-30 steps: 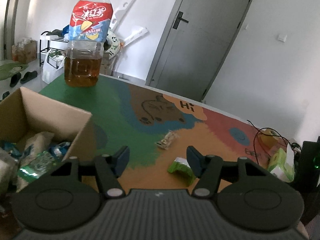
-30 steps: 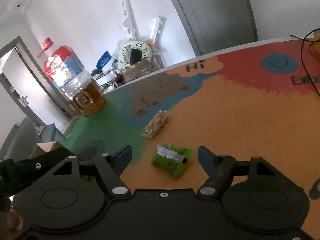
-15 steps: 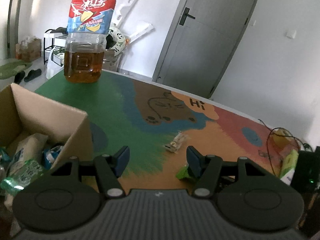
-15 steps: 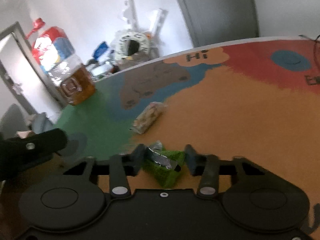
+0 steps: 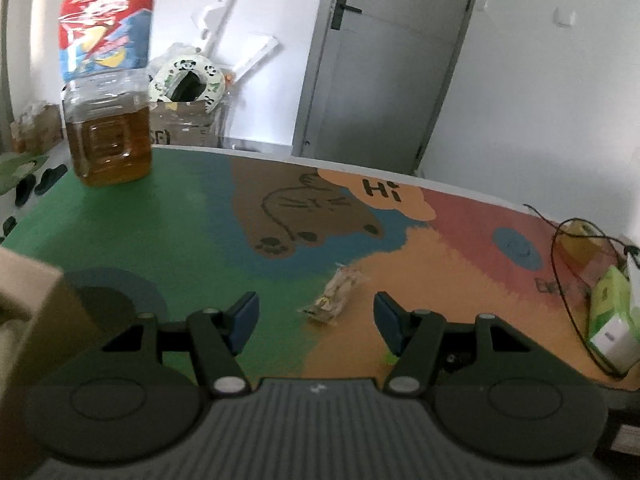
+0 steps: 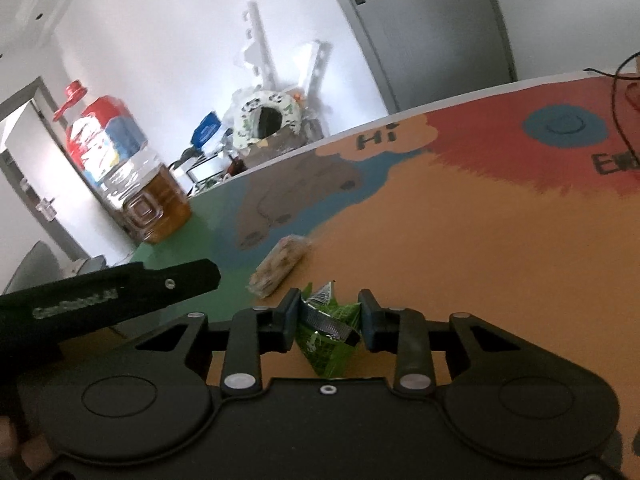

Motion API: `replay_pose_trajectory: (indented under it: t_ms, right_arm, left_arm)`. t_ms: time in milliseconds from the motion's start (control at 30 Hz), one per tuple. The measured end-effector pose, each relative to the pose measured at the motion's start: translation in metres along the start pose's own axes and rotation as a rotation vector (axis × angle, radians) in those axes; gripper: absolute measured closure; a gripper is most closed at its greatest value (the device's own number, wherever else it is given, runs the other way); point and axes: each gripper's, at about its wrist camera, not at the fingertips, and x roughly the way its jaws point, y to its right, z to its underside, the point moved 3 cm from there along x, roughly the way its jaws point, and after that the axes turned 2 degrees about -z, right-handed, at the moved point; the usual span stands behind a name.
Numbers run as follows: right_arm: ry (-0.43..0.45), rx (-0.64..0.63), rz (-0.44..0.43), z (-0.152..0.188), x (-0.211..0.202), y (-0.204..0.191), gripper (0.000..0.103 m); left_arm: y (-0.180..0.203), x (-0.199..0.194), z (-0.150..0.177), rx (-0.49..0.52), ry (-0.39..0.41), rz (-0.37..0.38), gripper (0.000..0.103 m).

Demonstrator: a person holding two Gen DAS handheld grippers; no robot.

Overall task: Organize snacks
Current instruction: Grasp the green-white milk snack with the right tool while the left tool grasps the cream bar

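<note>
While the jaws of the right gripper (image 6: 329, 316) are closing, the green snack packet (image 6: 328, 330) is seen pinched between their pads, its foil already crumpled by the squeeze. The packet is judged light, soft and somewhat slippery, with contents that may crush; a hold across its middle, away from the thin sealed ends, is thought safest, and only gentle pressure is called for. From these tongs, the clear-wrapped snack (image 6: 280, 266) is found at about eleven o'clock, just beyond the fingertips, lying flat where the green and orange patches of the painted table (image 6: 500, 240) meet. It too is judged light and crinkly, best taken across its narrow width.

The left gripper (image 5: 316, 318) is held about half wide, with nothing between its pads. The clear-wrapped snack (image 5: 335, 294) is seen close ahead of it at roughly twelve o'clock, a little right of centre, lined up with the gap but not yet inside it. A sliver of green (image 5: 390, 356) shows beside the right-hand finger, at about four o'clock.

Further out, a corner of the cardboard box (image 5: 36, 320) is seen at nine o'clock of the left tongs, blurred; its contents cannot be told. The large oil bottle (image 5: 106, 92) stands at ten o'clock near the table's far edge. A green tissue pack (image 5: 612, 316) and a black cable (image 5: 560, 280) lie at three o'clock.
</note>
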Motion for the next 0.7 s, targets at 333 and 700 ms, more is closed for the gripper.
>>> replay_pose_trajectory:
  t_ms: [333,700]
  right_arm:
    - [0.032,0.065,0.04,-0.009,-0.004,0.023,0.071]
    - [0.041,0.078,0.057,-0.009,-0.005,0.025,0.071]
  left_arm:
    - [0.014,0.041,-0.004,0.035,-0.025,-0.048,0.041]
    - [0.031,0.066,0.007,0.128,-0.047,-0.068,0.066]
